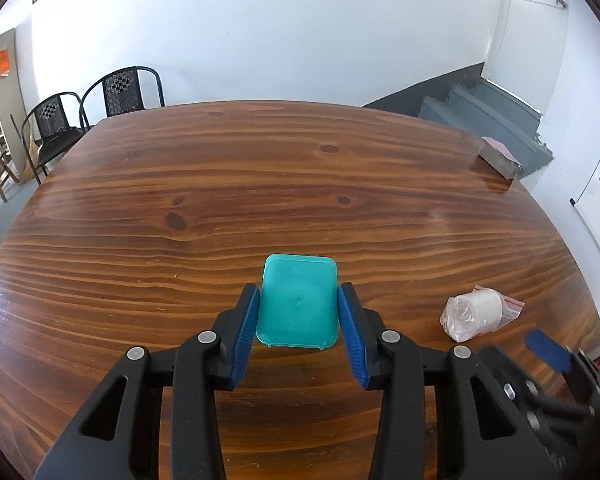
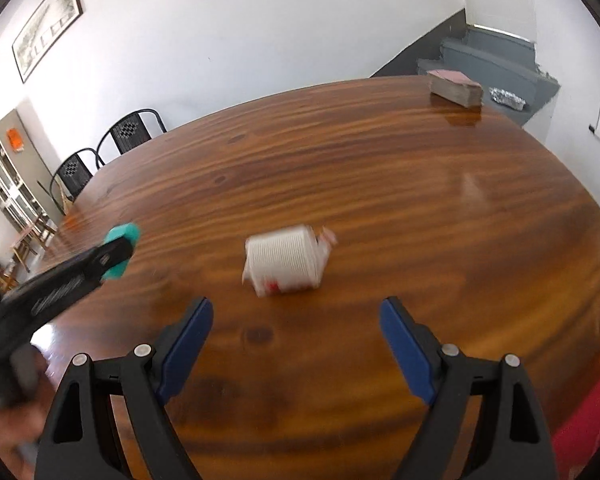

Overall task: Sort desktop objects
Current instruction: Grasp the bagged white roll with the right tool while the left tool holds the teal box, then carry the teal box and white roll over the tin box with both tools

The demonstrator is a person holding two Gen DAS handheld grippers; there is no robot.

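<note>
From the left wrist, the left gripper (image 1: 298,316) clamps a teal rounded-rectangular plastic box (image 1: 297,302) between its blue pads, held above the glossy wooden table (image 1: 260,184). A clear plastic bag of white stacked pieces (image 1: 476,312) lies to its right.

From the right wrist — blurred — the right gripper (image 2: 296,332) gapes wide with nothing between its pads; the bag (image 2: 286,264) lies on the table just ahead, apart from them.

Teal box (image 1: 297,302); bagged white roll (image 1: 476,310)
</note>
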